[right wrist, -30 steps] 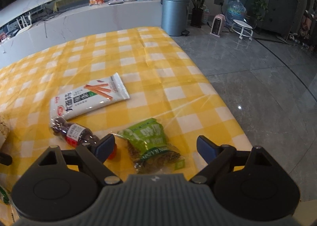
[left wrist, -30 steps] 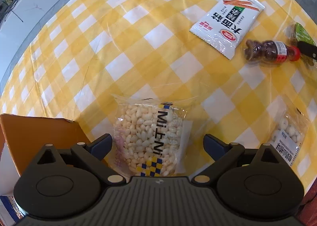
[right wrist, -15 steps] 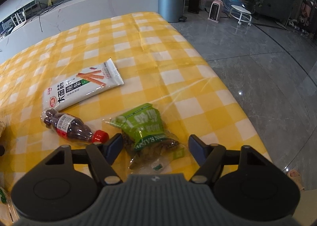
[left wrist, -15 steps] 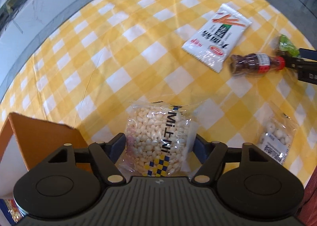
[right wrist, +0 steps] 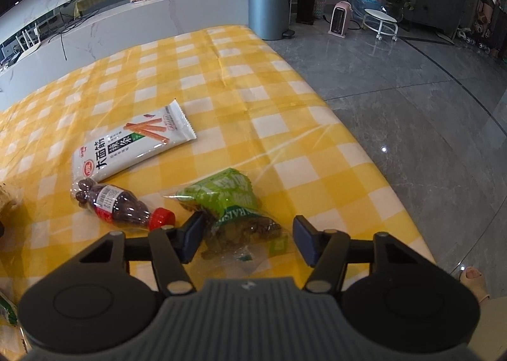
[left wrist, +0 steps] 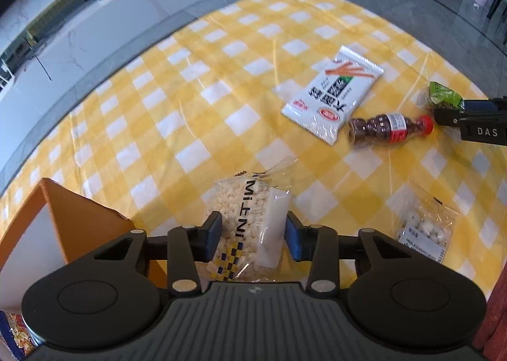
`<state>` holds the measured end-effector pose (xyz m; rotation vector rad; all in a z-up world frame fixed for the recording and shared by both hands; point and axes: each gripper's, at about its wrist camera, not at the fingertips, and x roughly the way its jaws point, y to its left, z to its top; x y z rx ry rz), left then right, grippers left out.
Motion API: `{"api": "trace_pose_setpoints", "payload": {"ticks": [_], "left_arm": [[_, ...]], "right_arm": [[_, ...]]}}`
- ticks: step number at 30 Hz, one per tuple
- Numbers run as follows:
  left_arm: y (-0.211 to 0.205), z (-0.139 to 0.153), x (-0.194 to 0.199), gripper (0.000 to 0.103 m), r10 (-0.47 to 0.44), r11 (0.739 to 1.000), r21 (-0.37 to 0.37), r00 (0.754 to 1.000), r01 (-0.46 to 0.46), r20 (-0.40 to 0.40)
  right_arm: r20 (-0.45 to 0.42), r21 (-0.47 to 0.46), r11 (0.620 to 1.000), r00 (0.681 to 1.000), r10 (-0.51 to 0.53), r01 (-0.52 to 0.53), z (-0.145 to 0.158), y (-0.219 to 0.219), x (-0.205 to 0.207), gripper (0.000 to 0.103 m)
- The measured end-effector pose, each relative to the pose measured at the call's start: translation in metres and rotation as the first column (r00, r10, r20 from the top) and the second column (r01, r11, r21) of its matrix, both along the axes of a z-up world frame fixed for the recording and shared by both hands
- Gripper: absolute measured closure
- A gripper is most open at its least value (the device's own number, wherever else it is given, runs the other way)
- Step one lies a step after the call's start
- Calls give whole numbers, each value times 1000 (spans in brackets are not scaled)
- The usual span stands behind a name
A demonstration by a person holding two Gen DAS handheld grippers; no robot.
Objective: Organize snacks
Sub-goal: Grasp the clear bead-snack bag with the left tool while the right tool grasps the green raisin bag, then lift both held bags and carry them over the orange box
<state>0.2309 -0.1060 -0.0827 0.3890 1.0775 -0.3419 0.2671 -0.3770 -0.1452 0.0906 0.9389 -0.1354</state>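
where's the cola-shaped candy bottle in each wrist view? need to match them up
Left wrist: bottle at right of centre, lying flat, red cap toward the right gripper at the frame edge.
Right wrist: bottle at lower left, cap pointing right, just left of the gripper's left finger.
Shared landmark: white snack pack, beside the bottle's base in both.

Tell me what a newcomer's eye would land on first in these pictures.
First, the yellow checked tablecloth that fills both views. Then the left gripper, whose jaws have just been closing, pinching the clear puffed-rice bag beside an orange box. The right gripper, jaws also closing, straddles the green raisin bag near the table's edge, its right pad not yet touching.
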Motion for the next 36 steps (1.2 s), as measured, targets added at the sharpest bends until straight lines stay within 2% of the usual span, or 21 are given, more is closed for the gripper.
{"api": "trace_pose_setpoints", "payload": {"ticks": [3, 8, 13, 17, 22, 27, 31, 36], "left_arm": [[4, 4, -5, 62, 13, 1000, -13, 999, -13, 33], [10, 13, -15, 67, 53, 998, -38, 993, -49, 110], [18, 33, -32, 79, 105, 984, -159, 980, -78, 169], [21, 47, -47, 80, 131, 971, -223, 967, -81, 220], [28, 63, -70, 80, 173, 948, -305, 952, -91, 253], [39, 79, -91, 80, 224, 915, -390, 935, -105, 274], [54, 98, -112, 80, 276, 884, -452, 911, -116, 306], [84, 123, -134, 80, 350, 852, -502, 872, -145, 343]], "right_arm": [[38, 2, 1000, 999, -10, 10, 7, -2, -6, 45], [103, 75, 997, 994, -27, 19, 20, -8, -15, 45], [170, 117, 993, 985, 14, -35, 31, 0, -22, 45], [209, 135, 987, 976, 62, -92, 40, 13, -30, 45], [262, 180, 969, 958, 116, -166, 53, 26, -40, 45], [322, 182, 954, 931, 171, -238, 71, 46, -53, 46], [389, 186, 937, 898, 207, -296, 91, 64, -67, 46], [438, 203, 898, 857, 272, -390, 112, 95, -85, 46]]}}
